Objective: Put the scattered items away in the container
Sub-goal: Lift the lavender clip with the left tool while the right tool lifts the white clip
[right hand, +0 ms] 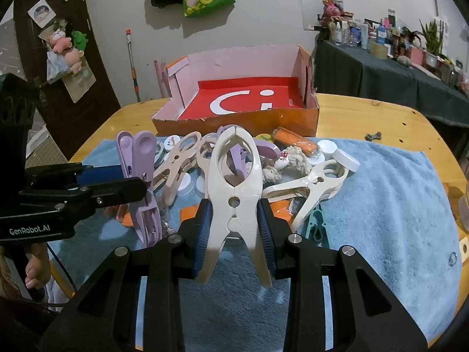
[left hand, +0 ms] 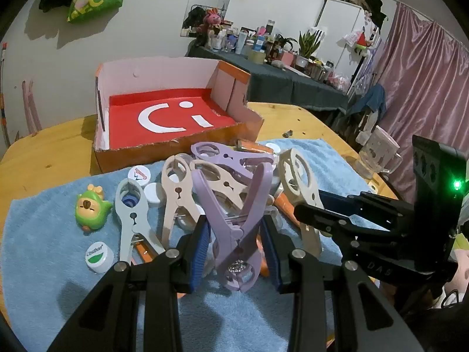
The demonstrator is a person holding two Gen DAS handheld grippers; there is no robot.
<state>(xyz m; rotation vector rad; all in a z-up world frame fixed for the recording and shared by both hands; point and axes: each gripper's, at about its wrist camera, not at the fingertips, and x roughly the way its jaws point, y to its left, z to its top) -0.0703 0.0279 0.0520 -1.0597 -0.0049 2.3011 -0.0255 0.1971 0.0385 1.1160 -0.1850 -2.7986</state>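
Grippers each pinching clip: left gripper (left hand: pixel 236 243) lilac peg (left hand: pixel 234 226), right gripper (right hand: pixel 234 228) cream peg (right hand: pixel 234 193) (upright, ready to carry); empty cardboard box (right hand: pixel 293 120) beyond both claws.

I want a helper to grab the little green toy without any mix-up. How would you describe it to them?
On the blue towel in front of the orange box, look at the left end of the heap. The green toy lies beside a pale blue clip: the only rounded figure there, with a brown face.

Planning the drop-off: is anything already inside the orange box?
No, in the right wrist view the orange box shows only its bare red printed floor.
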